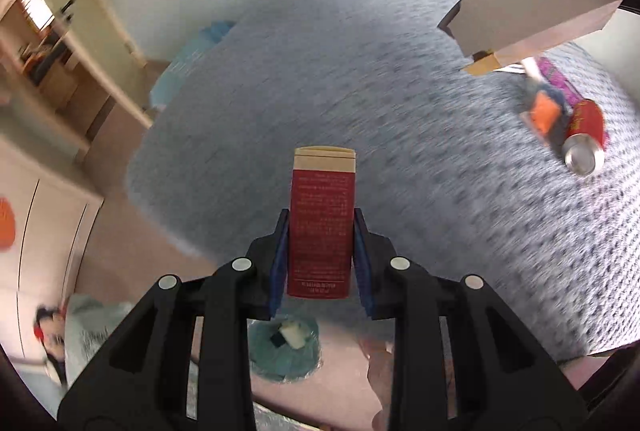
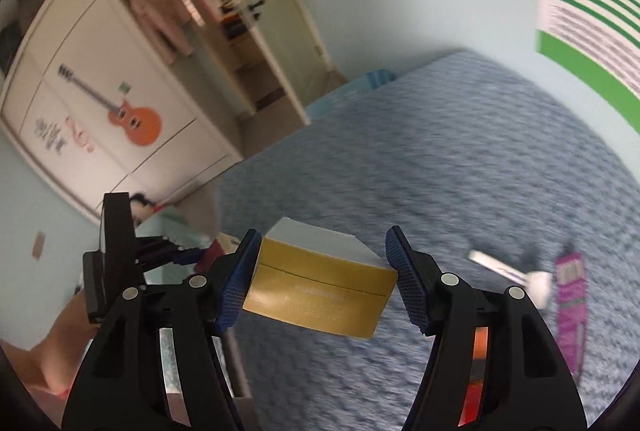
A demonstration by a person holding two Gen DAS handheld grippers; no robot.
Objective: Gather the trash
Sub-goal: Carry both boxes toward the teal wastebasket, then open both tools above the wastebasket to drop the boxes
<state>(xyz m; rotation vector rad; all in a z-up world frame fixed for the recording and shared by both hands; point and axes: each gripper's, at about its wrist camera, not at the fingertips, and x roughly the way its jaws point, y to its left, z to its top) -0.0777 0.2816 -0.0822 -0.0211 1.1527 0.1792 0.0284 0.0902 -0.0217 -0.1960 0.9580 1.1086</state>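
My left gripper (image 1: 320, 219) is shut on a red carton with a cream top (image 1: 322, 227), which stands upright between the blue pads. Below it on the floor is a bin lined with a teal bag (image 1: 284, 351), with some scraps inside. My right gripper (image 2: 324, 231) is shut on a white box with a gold end (image 2: 320, 287) and holds it in the air over the blue-grey bed (image 2: 460, 159). That box (image 1: 528, 15) also shows at the top right of the left wrist view. A red can (image 1: 584, 135), an orange packet (image 1: 544, 111), a purple wrapper (image 2: 570, 307) and a white utensil (image 2: 516, 275) lie on the bed.
A white wardrobe with a guitar sticker (image 2: 136, 115) stands beyond the bed's foot, beside an open doorway (image 2: 248, 31). A plush toy and pale cloth (image 1: 80, 331) lie on the floor near the bin. A green striped wall (image 2: 580, 43) runs behind the bed.
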